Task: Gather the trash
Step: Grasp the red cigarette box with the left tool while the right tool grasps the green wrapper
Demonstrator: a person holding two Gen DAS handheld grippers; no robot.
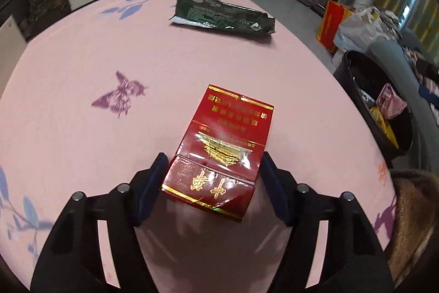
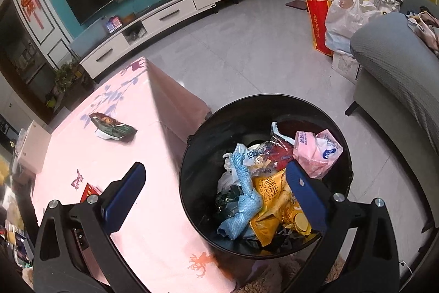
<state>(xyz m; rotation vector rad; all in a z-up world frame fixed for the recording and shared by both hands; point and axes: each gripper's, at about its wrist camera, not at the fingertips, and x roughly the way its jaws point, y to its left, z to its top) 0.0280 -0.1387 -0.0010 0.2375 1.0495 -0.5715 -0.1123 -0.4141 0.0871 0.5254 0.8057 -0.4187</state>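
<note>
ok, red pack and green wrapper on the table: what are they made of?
Red pack: likely paperboard in clear glossy film; crisp box edges, gold print, glare streaks. Green wrapper: probably thin plastic or foil-lined film; crumpled, flattened, slight sheen.

Glossy packaging on matt cloth

Red cigarette pack (image 1: 219, 153) shines under cellophane; the pink counter (image 1: 82, 51) cloth is matt; the black bin (image 2: 197, 155) looks like glossy plastic.

Carton (image 1: 219, 153) before wrapper (image 1: 223, 14) on table (image 1: 82, 51).
</note>
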